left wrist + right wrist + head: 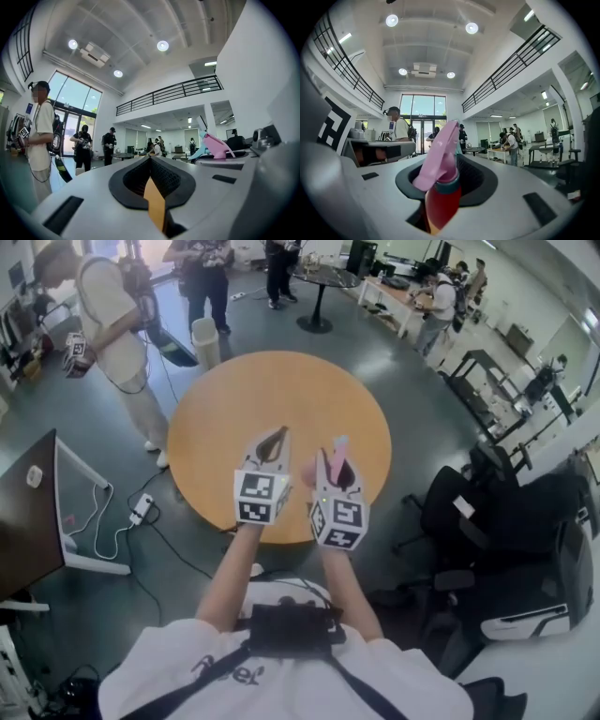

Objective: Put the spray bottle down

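Observation:
A spray bottle (439,192) with a pink trigger head, a teal collar and a red body stands upright between the jaws of my right gripper (446,171), which is shut on it. In the head view the pink head of the spray bottle (339,448) pokes up from the right gripper (334,467), over the near part of a round wooden table (281,385). My left gripper (277,439) hangs just to its left, jaws meeting at the tip with nothing in them. From the left gripper (151,164) view, the spray bottle (218,146) shows at the right.
Several people stand beyond the table, one with a backpack (108,306) at the far left. A white bin (204,341) stands behind the table. Black chairs (487,512) crowd the right side. A dark desk (28,512) and a power strip (141,509) with cables lie at the left.

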`<state>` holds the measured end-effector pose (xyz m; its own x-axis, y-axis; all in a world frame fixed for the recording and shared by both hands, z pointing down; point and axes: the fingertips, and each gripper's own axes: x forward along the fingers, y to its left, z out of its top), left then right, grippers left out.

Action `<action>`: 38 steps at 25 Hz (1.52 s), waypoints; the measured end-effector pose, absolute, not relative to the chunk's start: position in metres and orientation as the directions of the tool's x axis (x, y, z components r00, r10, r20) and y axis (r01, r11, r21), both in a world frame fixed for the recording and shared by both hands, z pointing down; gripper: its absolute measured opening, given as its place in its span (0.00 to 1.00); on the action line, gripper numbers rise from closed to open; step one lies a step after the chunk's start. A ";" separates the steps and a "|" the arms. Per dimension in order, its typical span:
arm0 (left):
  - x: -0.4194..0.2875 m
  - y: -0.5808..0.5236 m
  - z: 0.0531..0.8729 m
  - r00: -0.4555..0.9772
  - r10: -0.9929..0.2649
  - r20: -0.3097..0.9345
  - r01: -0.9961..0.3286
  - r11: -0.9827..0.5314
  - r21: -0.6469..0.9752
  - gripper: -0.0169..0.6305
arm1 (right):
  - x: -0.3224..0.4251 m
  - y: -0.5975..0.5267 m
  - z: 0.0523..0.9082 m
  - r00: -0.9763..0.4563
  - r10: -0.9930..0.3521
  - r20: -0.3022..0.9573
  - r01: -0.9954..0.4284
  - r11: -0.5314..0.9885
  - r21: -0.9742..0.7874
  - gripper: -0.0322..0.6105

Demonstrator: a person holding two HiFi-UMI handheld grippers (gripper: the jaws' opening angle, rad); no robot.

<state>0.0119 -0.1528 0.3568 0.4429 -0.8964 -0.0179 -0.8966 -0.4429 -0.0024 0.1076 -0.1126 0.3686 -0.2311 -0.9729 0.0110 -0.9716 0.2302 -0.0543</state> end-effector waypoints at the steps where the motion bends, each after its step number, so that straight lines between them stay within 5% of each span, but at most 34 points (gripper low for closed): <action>1: 0.010 -0.160 0.358 0.451 -0.892 -0.016 -0.892 -0.451 -0.001 0.04 | 0.104 -0.120 0.367 -0.239 -0.971 0.004 -0.970 0.238 -0.055 0.28; 22: -0.010 -0.255 0.412 0.435 -0.898 0.064 -0.900 -0.435 0.011 0.04 | 0.078 -0.216 0.414 -0.229 -0.969 0.097 -0.973 0.229 -0.005 0.28; 38: -0.008 -0.307 0.479 0.331 -0.913 0.239 -0.938 -0.345 -0.018 0.04 | 0.089 -0.294 0.483 -0.246 -0.945 0.215 -0.969 0.246 -0.028 0.28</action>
<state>-0.0080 -0.3070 0.4789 0.3308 -0.9129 0.2390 -0.9385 -0.3448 -0.0181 0.0894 -0.2940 0.4827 -0.2463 -0.9450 0.2150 -0.9688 0.2462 -0.0280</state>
